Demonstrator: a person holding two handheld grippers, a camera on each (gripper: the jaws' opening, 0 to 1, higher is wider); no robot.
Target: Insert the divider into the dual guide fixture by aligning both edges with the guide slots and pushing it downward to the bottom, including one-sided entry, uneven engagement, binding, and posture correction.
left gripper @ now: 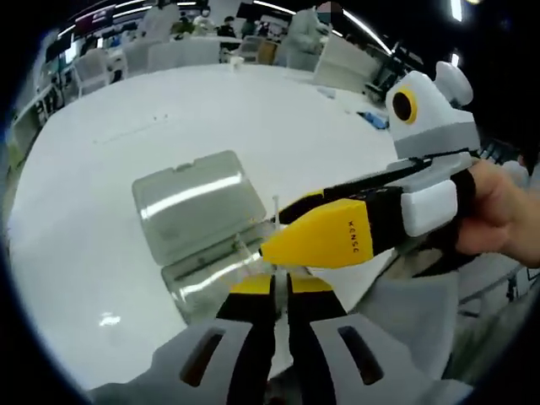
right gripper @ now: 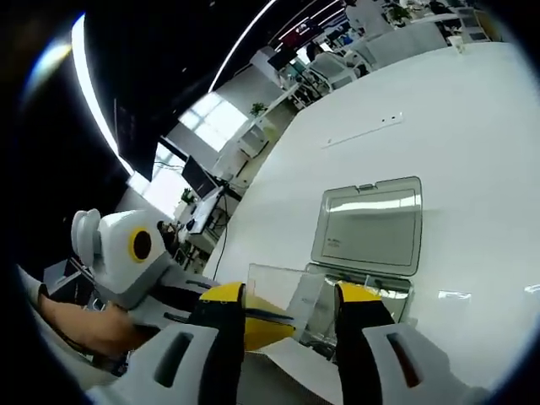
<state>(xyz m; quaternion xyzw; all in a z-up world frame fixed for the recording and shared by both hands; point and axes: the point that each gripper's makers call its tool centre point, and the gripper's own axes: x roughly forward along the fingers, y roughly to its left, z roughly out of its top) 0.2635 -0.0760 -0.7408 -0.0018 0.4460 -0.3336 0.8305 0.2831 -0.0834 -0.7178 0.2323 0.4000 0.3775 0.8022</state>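
Left gripper view, nearest the lens: the left gripper [left gripper: 281, 291], grey-bodied with black jaws tipped in yellow, rises from the bottom centre. Its jaws stand pressed nearly together with only a thin dark gap between them; whether anything thin is caught there cannot be told. Just beyond the tips, at centre frame, lies the clear plastic hinged box [left gripper: 211, 245] that serves as the guide fixture, its lid [left gripper: 192, 205] thrown open and lying back toward the upper left. A thin transparent edge stands at the box's near right corner, just beside the jaw tips. The right gripper [left gripper: 278, 232], white and grey with black and yellow jaws, enters from the right edge, held by a person's hand [left gripper: 506, 211]; its tips reach the box's right side. Whether they grip anything is not discernible here.

Right gripper view, nearest the lens: the right gripper's own jaws rise from the bottom, spread well apart. Between them stands the clear flat plastic divider [right gripper: 274, 291], upright and slightly tilted, at the near edge of the box, below the open lid. Contact between jaws and divider cannot be confirmed. The left gripper shows at lower left, held by a hand.

Beyond, the round white table [left gripper: 253, 110] carries the box. Chairs and desks fill the far background.
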